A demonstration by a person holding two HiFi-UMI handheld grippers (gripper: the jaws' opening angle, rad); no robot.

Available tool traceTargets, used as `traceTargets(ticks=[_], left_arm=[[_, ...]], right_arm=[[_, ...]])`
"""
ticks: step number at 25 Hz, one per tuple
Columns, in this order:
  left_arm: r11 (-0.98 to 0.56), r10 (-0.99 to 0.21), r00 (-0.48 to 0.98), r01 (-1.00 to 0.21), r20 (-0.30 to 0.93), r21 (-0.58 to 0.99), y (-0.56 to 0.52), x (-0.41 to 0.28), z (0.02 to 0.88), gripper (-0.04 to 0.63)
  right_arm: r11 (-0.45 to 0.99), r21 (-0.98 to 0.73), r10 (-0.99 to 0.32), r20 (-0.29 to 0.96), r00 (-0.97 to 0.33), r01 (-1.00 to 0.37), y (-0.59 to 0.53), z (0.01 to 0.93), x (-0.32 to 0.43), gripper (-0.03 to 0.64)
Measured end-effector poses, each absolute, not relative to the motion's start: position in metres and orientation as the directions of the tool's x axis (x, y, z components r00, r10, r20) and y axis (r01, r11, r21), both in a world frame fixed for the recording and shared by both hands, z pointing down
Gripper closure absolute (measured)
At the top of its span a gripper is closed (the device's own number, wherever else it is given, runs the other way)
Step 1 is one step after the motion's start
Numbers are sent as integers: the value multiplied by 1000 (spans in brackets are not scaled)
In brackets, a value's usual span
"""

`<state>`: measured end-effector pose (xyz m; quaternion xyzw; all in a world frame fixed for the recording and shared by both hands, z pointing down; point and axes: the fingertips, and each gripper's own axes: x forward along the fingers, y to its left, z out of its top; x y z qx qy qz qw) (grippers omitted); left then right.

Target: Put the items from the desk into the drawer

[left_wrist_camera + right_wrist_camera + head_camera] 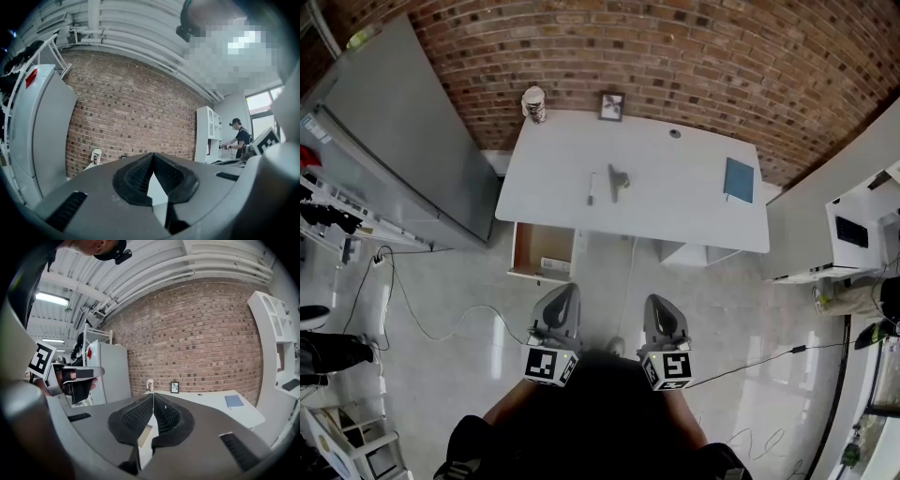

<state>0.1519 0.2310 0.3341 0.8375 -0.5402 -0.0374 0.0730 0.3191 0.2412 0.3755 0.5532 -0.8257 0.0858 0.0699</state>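
Here, one open, wood-lined drawer (pixel 542 251) sits under the white desk's (pixel 675 216) left end. On top lie one patterned cup (pixel 534 103) with print too small to read, one white pen (pixel 592 188), one framed picture (pixel 612 106), one dark tool (pixel 618 178) and one blue notebook (pixel 738 179). The left gripper (pixel 562 292) and right gripper (pixel 661 305) hang short of the desk, ribbed jaws pressed together on nothing.

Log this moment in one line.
left gripper: shut, empty | right gripper: shut, empty | drawer: open | notebook, pen: on desk
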Motion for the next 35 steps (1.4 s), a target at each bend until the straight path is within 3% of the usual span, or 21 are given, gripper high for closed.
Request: traceTargets(ticks=[3,6,8,35], left_arm=[[-404,-911,412,-900,17,165,230,150,335,594],[-403,-911,412,-900,17,167,230,148,335,594],[-405,-911,413,-899,16,167,230,147,335,594],[-454,-883,469,-869,35,196,223,47,361,594]], right_arm=[[384,-68,-896,213,-390,-921,239,376,316,608],[392,-68,-889,230,-396,-918,237,380,312,509],[390,-65,-888,239,-394,-918,237,382,311,482],[325,-59,-902,281,-328,-944,215,403,220,482]])
